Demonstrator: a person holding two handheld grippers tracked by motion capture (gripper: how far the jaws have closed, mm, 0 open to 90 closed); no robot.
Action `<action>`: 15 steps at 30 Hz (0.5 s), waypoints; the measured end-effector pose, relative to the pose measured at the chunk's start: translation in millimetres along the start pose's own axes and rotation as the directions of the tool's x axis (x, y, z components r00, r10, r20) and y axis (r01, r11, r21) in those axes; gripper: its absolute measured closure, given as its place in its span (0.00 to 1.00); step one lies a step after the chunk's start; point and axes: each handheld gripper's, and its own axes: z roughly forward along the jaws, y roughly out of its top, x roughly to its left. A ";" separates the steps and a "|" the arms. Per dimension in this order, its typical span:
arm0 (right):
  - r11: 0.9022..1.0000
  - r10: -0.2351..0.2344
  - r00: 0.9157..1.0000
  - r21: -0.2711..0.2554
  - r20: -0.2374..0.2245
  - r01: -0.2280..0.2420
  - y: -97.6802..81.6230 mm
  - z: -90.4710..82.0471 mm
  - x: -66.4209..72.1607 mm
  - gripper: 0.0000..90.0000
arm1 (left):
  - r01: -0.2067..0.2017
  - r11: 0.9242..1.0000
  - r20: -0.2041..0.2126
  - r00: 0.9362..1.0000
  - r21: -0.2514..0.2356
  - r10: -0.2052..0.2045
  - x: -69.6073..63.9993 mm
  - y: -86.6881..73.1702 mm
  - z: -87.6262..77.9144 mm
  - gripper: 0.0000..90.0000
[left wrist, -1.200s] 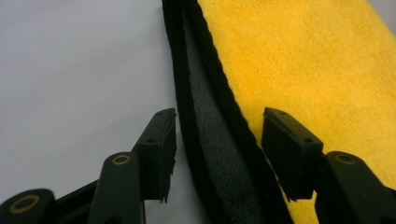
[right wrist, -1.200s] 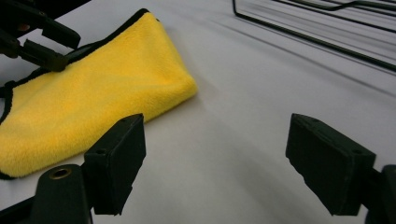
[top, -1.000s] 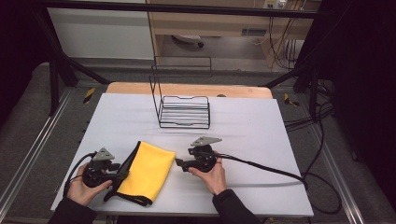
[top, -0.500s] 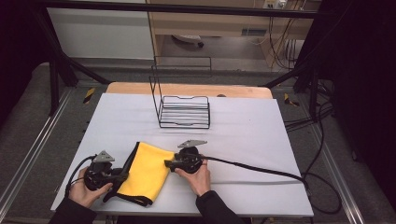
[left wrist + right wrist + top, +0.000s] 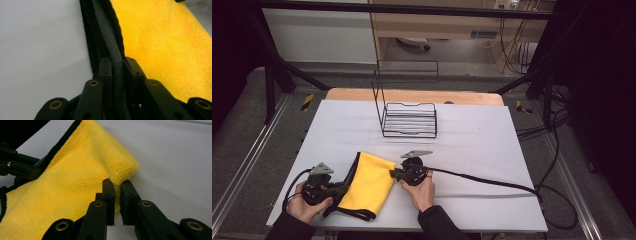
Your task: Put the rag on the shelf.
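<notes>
A folded yellow cloth (image 5: 368,181) with a black hem lies on the white table (image 5: 492,145) near its front edge. My left gripper (image 5: 343,189) is at the cloth's left side. In the left gripper view its jaws (image 5: 117,62) have just been closing and now pinch the black hem (image 5: 110,42) beside the yellow pile (image 5: 162,37). My right gripper (image 5: 393,173) is at the cloth's right side. Its jaws (image 5: 118,186) have just closed on the folded yellow edge (image 5: 125,170). The left gripper (image 5: 22,167) also appears across the cloth in the right gripper view.
A black wire rack (image 5: 409,119) with a tall back frame stands at the middle back of the table. A wooden board (image 5: 352,95) runs along the far edge. The right gripper's cable (image 5: 492,181) trails right across the table and off its edge.
The right hand has moved left to the cloth's right edge, and its gripper now sits against the fold. The left hand and the cloth have stayed in place.
</notes>
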 end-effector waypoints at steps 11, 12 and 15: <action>0.992 -0.123 0.991 0.031 0.043 0.122 28.7 -16.1 -17.1 0.92 | -0.025 0.998 0.039 0.999 -0.058 0.027 -31.0 4.1 10.1 0.83; 0.989 -0.144 0.988 0.020 0.046 0.143 30.2 -14.1 -19.7 0.91 | -0.034 0.997 0.030 0.999 -0.065 0.036 -32.4 4.8 10.5 0.83; 0.983 -0.186 0.981 0.006 0.059 0.186 30.8 -6.1 -26.2 0.88 | -0.048 0.995 0.014 0.999 -0.082 0.049 -33.4 5.4 9.7 0.79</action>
